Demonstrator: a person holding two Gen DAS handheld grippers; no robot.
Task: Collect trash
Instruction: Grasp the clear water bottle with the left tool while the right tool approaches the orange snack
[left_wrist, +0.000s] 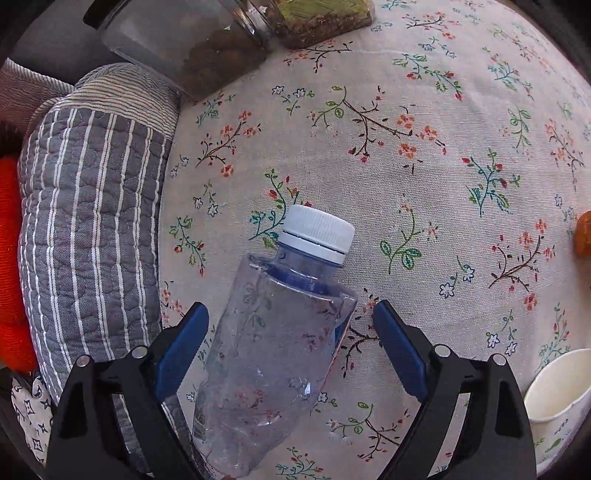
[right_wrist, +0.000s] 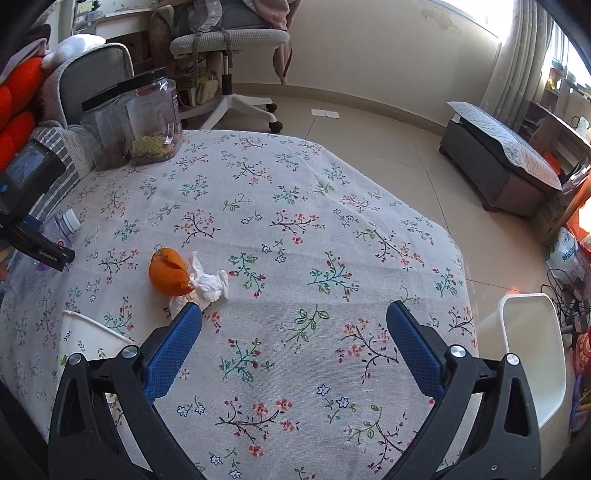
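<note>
A crushed clear plastic bottle with a white cap lies on the floral tablecloth, cap pointing away from me. My left gripper hangs over it with the bottle between its blue pads. The jaws are open, with a gap on each side. In the right wrist view my right gripper stands open above bare cloth, holding nothing. Left of it lie an orange peel and a crumpled white tissue. A white paper cup sits near the front left.
A clear jar with a black lid stands at the table's far left corner, beside a striped grey cushion. A white bin stands on the floor past the table's right edge. An office chair and a low bench stand beyond.
</note>
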